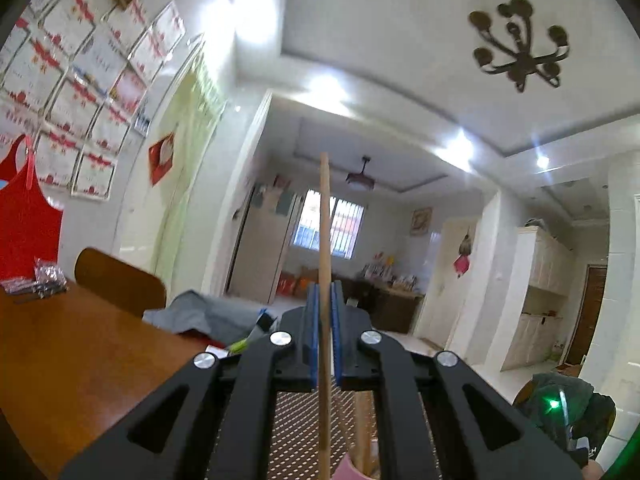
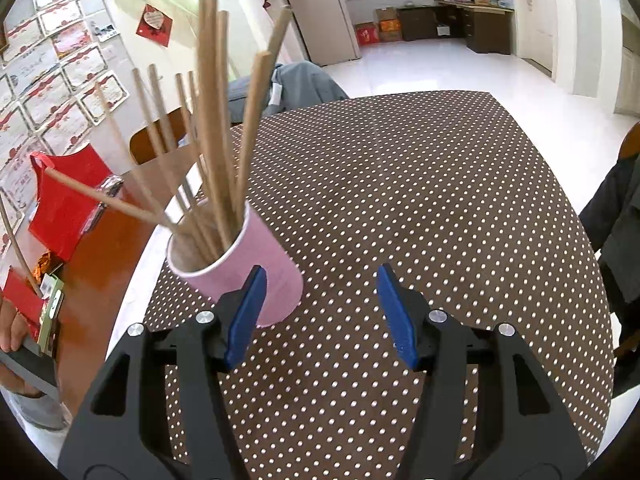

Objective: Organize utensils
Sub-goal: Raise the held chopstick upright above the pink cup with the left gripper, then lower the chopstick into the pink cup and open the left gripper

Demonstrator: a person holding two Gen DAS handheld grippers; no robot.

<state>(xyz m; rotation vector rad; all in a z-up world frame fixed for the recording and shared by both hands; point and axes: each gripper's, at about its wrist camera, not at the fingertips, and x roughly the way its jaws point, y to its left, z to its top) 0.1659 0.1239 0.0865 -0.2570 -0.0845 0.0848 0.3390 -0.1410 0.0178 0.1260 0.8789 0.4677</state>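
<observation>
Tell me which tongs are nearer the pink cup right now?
Right. The right tongs stand open just beside the pink cup, one pad at its wall. The left tongs hold a chopstick above it.

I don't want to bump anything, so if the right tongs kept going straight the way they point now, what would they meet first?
Probably the polka-dot tablecloth: the open right tongs angle down at bare cloth. The pink cup of chopsticks sits left of that line, beside the left finger, though depth is hard to judge.
</observation>
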